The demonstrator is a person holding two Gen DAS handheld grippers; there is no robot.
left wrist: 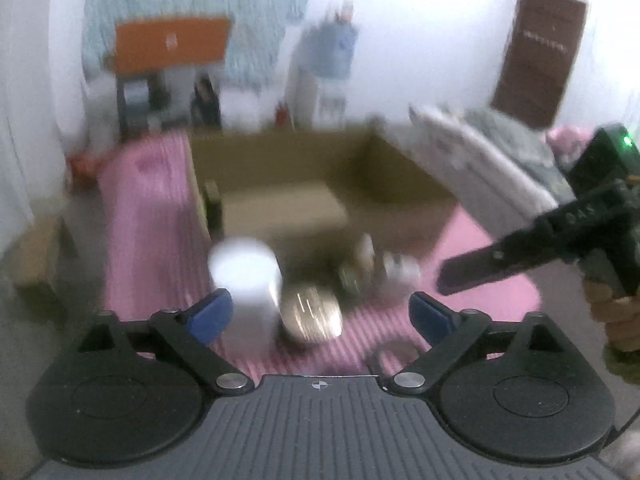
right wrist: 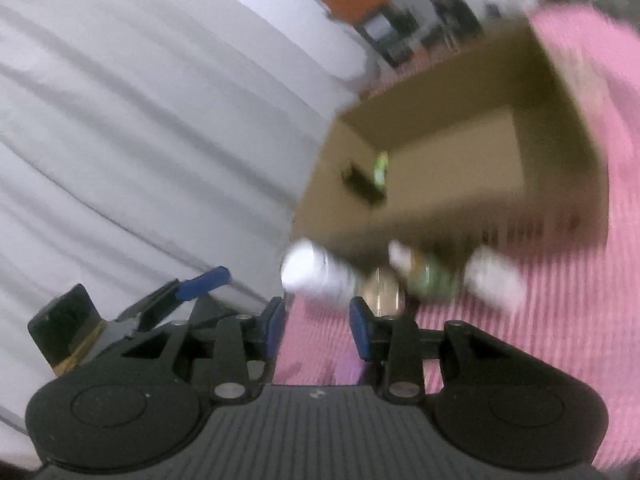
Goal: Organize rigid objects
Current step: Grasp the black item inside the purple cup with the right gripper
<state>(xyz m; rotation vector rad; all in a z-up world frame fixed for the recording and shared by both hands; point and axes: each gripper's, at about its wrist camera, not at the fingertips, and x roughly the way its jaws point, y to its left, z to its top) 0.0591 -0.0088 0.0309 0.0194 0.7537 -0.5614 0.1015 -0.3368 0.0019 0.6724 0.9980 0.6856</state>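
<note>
Left wrist view shows our left gripper point(left wrist: 320, 316) spread wide and empty over a ribbed pink mat point(left wrist: 144, 216), near a smooth white cylinder point(left wrist: 246, 280) and a shiny round tin point(left wrist: 312, 312); beyond sits an open cardboard box point(left wrist: 280, 152). Our right gripper point(right wrist: 318, 326) is parted, holding nothing.

Left gripper point(left wrist: 320, 316): black linkage arms on silver pivot screws, blue fingertip pads point(left wrist: 210, 314), two round black housings flanking a grey ribbed body with a small crosshair mark. Right gripper point(right wrist: 318, 328): same build, blue pads point(right wrist: 360, 330); from the left view, a green light glows above its black finger.
</note>
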